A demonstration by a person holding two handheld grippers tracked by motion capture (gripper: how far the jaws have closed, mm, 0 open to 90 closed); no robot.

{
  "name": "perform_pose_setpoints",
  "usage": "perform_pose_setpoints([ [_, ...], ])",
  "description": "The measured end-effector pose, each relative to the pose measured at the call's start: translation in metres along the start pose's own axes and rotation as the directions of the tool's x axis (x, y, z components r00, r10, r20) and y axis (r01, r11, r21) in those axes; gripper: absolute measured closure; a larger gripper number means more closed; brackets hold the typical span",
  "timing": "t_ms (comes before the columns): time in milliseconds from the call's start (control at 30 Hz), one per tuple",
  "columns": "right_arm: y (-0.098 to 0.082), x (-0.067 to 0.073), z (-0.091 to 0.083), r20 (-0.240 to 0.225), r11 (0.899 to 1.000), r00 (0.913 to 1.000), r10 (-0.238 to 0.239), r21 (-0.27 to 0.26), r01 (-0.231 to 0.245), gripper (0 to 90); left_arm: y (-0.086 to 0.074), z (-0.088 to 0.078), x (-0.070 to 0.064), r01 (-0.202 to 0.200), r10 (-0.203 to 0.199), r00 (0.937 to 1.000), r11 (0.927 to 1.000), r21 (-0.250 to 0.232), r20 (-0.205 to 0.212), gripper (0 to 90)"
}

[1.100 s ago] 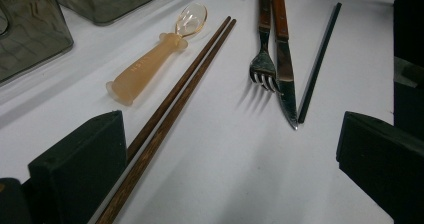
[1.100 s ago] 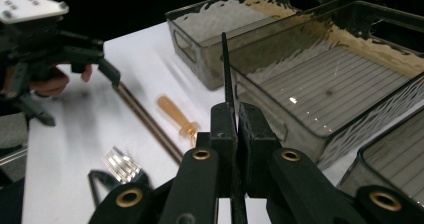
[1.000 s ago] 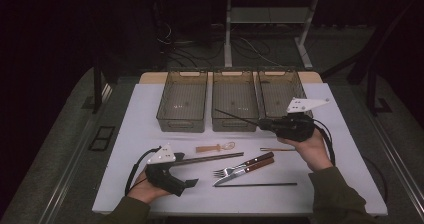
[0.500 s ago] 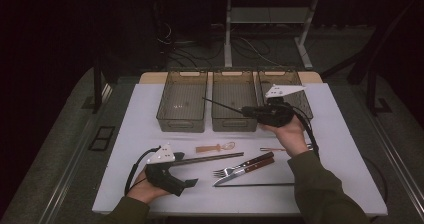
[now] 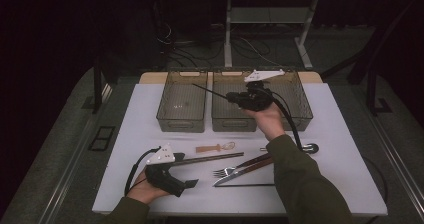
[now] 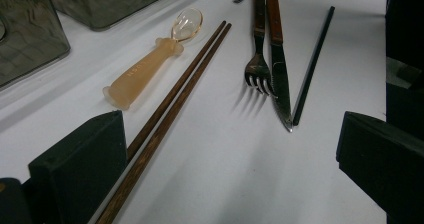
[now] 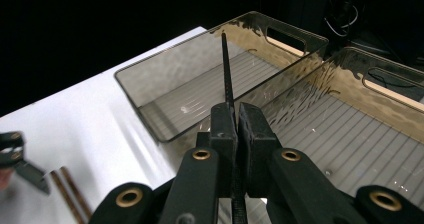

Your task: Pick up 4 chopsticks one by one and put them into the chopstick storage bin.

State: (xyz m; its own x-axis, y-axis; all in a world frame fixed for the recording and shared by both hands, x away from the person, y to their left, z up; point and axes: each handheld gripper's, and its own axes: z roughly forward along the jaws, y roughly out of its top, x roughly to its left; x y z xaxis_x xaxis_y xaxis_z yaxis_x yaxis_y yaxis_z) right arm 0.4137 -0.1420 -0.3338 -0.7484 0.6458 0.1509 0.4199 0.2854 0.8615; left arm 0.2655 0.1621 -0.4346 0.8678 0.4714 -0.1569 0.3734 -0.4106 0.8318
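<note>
High view, table: we see a white rectangular tabletop (image 5: pixel 345 149) whose bare right part and near left corner give the widest open room; its far edge is lined by the bins.
Bins: three smoky translucent plastic bins stand side by side at the far edge, the left bin (image 5: pixel 182 106), the middle bin (image 5: pixel 230 115) and the right bin (image 5: pixel 299 106), walls almost touching, so we find no gap between them.
Right gripper: our right gripper (image 5: pixel 231 97) hangs above the middle bin, its jaws pressed together on a thin black chopstick (image 5: pixel 210 91).
Black chopstick, place: in the right gripper view the stick (image 7: pixel 226 69) points up out of the clamped jaws toward the left bin's (image 7: pixel 165 91) near wall, clear of both rims.
Left gripper: our left gripper (image 5: pixel 192 183) rests low near the table's front-left edge; in the left gripper view its jaws stand wide apart with nothing between the pads.
Brown chopsticks: a pair of dark brown wooden chopsticks (image 6: pixel 175 99) lies beside the left jaw.
Second black chopstick: it (image 6: pixel 312 66) lies on the table, its tip just beside the knife's.
Knife and fork: a wooden-handled knife (image 6: pixel 278 59) and fork (image 6: pixel 259 54) lie side by side.
Spoon: a small clear amber plastic spoon (image 6: pixel 150 66) lies between bins and brown chopsticks.
</note>
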Motion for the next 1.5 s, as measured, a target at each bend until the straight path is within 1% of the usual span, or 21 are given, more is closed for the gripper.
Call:
perform_pose_setpoints([
  [33, 0.001, 0.0, 0.004, 0.004, 1.0, 1.0, 0.002, -0.001, -0.001, 85.8, 0.0, -0.001, 0.0, -0.002, 0.002, 1.0, 1.0, 0.006, 0.002, 0.0],
  [133, 0.005, 0.0, 0.015, 0.024, 1.0, 0.9997, 0.01, -0.001, -0.01, 85.8, 0.0, -0.001, 0.0, -0.003, 0.003, 1.0, 1.0, 0.0, 0.002, 0.0],
  [167, 0.005, 0.0, 0.019, 0.023, 1.0, 0.9997, 0.006, -0.004, -0.006, 85.8, 0.001, -0.001, 0.0, -0.004, 0.004, 1.0, 1.0, 0.004, 0.002, 0.0],
  [200, 0.006, 0.001, 0.022, 0.025, 1.0, 0.9996, 0.009, -0.002, -0.009, 85.8, 0.0, -0.001, 0.0, -0.006, 0.006, 1.0, 1.0, -0.003, -0.001, 0.0],
  [333, 0.009, 0.005, 0.037, 0.033, 1.0, 0.9994, 0.008, 0.019, -0.008, 85.8, 0.001, -0.002, 0.0, -0.013, 0.013, 0.9999, 0.9999, -0.001, 0.005, 0.0],
  [367, 0.011, 0.007, 0.044, 0.039, 1.0, 0.9992, 0.01, 0.028, -0.011, 85.8, 0.001, -0.001, -0.001, -0.012, 0.012, 0.9999, 0.9999, -0.001, 0.007, 0.0],
  [400, 0.011, 0.007, 0.044, 0.039, 1.0, 0.9992, 0.01, 0.028, -0.011, 85.8, 0.001, -0.001, -0.002, -0.007, 0.007, 0.9999, 0.9999, -0.007, 0.007, 0.0],
  [500, 0.015, 0.009, 0.053, 0.048, 0.999, 0.9988, 0.011, 0.033, -0.013, 85.7, 0.002, 0.0, -0.002, -0.012, 0.013, 0.9999, 0.9998, -0.012, 0.012, 0.0],
  [700, 0.023, 0.014, 0.071, 0.073, 0.999, 0.9973, 0.003, 0.04, -0.005, 85.7, 0.001, -0.001, -0.002, -0.016, 0.016, 0.9997, 0.9998, -0.011, 0.016, 0.0],
  [800, 0.024, 0.015, 0.081, 0.084, 0.999, 0.9964, 0.012, 0.041, -0.015, 85.7, 0.002, -0.001, -0.002, -0.014, 0.014, 0.9997, 0.9998, -0.015, 0.019, 0.0],
  [833, 0.024, 0.015, 0.085, 0.084, 0.999, 0.9963, 0.017, 0.043, -0.021, 85.7, 0.002, -0.001, -0.001, -0.018, 0.018, 0.9997, 0.9998, -0.007, 0.019, 0.0],
  [867, 0.025, 0.015, 0.089, 0.084, 0.999, 0.9962, 0.02, 0.048, -0.024, 85.7, 0.002, -0.002, -0.001, -0.012, 0.012, 0.9997, 0.9999, -0.007, 0.022, 0.0],
  [967, 0.026, 0.017, 0.1, 0.085, 0.998, 0.9963, 0.017, 0.056, -0.022, 85.7, 0.002, -0.002, -0.001, -0.019, 0.019, 0.9996, 0.9998, -0.007, 0.022, 0.0],
  [1067, 0.026, 0.019, 0.109, 0.095, 0.998, 0.9952, 0.027, 0.055, -0.032, 85.7, 0.002, -0.001, -0.001, -0.022, 0.023, 0.9993, 0.9997, -0.009, 0.028, 0.0],
  [1133, 0.025, 0.021, 0.115, 0.105, 0.998, 0.9943, 0.021, 0.064, -0.028, 85.6, 0.002, -0.001, -0.002, -0.019, 0.02, 0.9993, 0.9997, -0.015, 0.032, 0.0],
  [1200, 0.026, 0.023, 0.121, 0.105, 0.997, 0.9942, 0.024, 0.074, -0.031, 85.6, 0.002, -0.001, -0.002, -0.023, 0.023, 0.9992, 0.9996, -0.015, 0.033, 0.0],
  [1300, 0.027, 0.026, 0.129, 0.117, 0.996, 0.9931, 0.014, 0.088, -0.024, 85.5, 0.002, -0.001, -0.001, -0.024, 0.024, 0.9991, 0.9997, -0.01, 0.034, 0.0],
  [1400, 0.029, 0.028, 0.135, 0.123, 0.996, 0.9922, 0.019, 0.087, -0.03, 85.4, 0.003, -0.001, -0.002, -0.026, 0.027, 0.9989, 0.9996, -0.014, 0.037, 0.0],
  [1433, 0.029, 0.029, 0.138, 0.124, 0.995, 0.9921, 0.014, 0.092, -0.026, 85.4, 0.003, -0.001, -0.002, -0.024, 0.024, 0.9989, 0.9996, -0.015, 0.04, 0.0],
  [1467, 0.031, 0.032, 0.143, 0.137, 0.995, 0.9905, 0.007, 0.101, -0.021, 85.3, 0.003, -0.001, -0.002, -0.024, 0.024, 0.9989, 0.9996, -0.014, 0.04, 0.0],
  [1500, 0.031, 0.032, 0.143, 0.137, 0.995, 0.9905, 0.007, 0.101, -0.021, 85.3, 0.003, -0.001, -0.002, -0.024, 0.024, 0.9989, 0.9996, -0.015, 0.041, 0.0],
])
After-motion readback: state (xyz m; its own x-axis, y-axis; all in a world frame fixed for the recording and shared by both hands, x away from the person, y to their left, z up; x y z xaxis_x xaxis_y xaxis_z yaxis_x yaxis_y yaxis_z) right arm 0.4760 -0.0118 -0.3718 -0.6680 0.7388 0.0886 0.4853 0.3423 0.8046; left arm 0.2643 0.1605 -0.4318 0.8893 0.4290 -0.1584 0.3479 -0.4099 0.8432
